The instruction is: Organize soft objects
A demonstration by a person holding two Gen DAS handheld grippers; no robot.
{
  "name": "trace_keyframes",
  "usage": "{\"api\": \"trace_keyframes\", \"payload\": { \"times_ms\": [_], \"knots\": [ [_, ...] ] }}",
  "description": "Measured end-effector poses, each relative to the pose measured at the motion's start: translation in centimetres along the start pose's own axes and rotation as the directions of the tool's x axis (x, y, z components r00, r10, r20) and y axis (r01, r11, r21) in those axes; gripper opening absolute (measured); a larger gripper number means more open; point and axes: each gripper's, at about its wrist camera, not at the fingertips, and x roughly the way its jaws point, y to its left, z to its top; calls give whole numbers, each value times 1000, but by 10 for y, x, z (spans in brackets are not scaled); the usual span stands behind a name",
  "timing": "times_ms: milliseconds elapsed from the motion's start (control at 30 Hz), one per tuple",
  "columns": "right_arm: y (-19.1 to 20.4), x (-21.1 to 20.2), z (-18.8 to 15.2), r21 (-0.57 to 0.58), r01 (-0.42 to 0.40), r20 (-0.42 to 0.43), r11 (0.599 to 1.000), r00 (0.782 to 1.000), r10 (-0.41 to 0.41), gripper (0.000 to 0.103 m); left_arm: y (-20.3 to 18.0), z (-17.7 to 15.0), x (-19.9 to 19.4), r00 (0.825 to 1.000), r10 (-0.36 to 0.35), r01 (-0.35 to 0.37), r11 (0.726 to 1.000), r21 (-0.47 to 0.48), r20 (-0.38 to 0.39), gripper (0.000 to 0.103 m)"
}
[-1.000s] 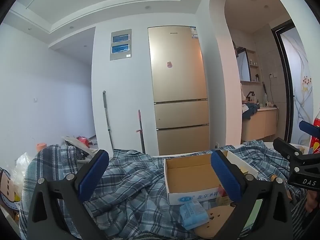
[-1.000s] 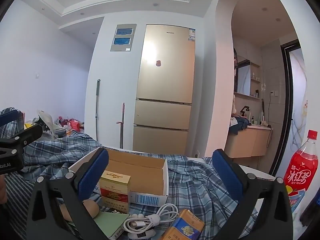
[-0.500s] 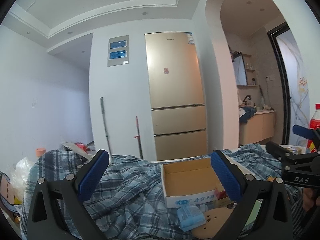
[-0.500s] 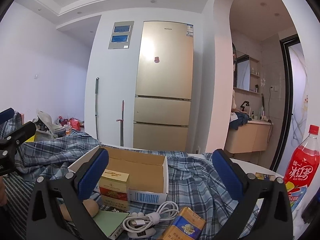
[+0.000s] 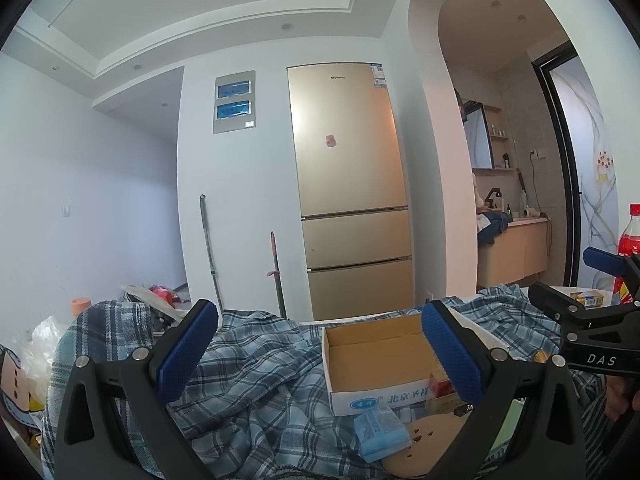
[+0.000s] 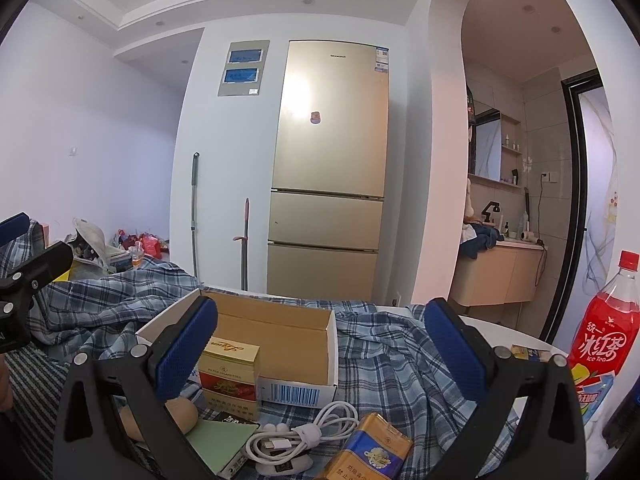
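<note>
A crumpled blue plaid shirt [image 5: 256, 368] lies spread over the table and reaches under an open cardboard box [image 5: 376, 356]. My left gripper [image 5: 320, 348] hovers open above the shirt, nothing between its blue pads. In the right wrist view the same plaid shirt [image 6: 392, 364] lies around the cardboard box [image 6: 280, 344], and my right gripper [image 6: 320, 352] is open and empty above it. The right gripper [image 5: 600, 320] shows at the right edge of the left wrist view. The left gripper [image 6: 28, 264] shows at the left edge of the right wrist view.
On the cloth lie a blue tissue pack [image 5: 380, 430], a round brown disc [image 5: 424, 444], a red-and-gold cigarette box [image 6: 228, 376], a white cable [image 6: 304, 432] and a blue-gold pack [image 6: 372, 452]. A red ice tea bottle [image 6: 604, 336] stands right. A gold fridge [image 5: 352, 216] is behind.
Both views have tilted up a little, so the table items sit lower in frame and more ceiling shows. Both grippers stay open and empty.
</note>
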Motion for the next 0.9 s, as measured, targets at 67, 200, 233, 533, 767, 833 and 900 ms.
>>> {"api": "trace_keyframes", "payload": {
  "times_ms": [67, 200, 233, 533, 767, 833, 900],
  "knots": [
    [0, 0, 0, -2, -1, 2, 1000, 1000, 1, 103, 0, 0, 0, 1000, 0, 0, 1000, 0, 0, 103],
    [1, 0, 0, -3, 1, 1, 1000, 1000, -1, 103, 0, -1, 1, 1000, 0, 0, 1000, -1, -3, 103],
    [1, 0, 0, -3, 1, 0, 1000, 1000, -1, 103, 0, -1, 1, 1000, 0, 0, 1000, -1, -6, 103],
    [1, 1, 0, -1, 1, -5, 1000, 1000, -1, 103, 0, -7, 6, 1000, 0, 0, 1000, -3, -9, 103],
    [2, 0, 1, -7, 1, -5, 1000, 1000, -1, 103, 0, -6, 7, 1000, 0, 0, 1000, -6, -17, 103],
    [2, 0, 1, -8, 1, -1, 1000, 1000, -1, 103, 1, -6, 7, 1000, 0, 0, 1000, -6, -18, 103],
    [2, -1, 1, -9, 1, 0, 1000, 1000, -1, 103, 1, -7, 7, 1000, 0, 0, 1000, -5, -17, 103]
  ]
}}
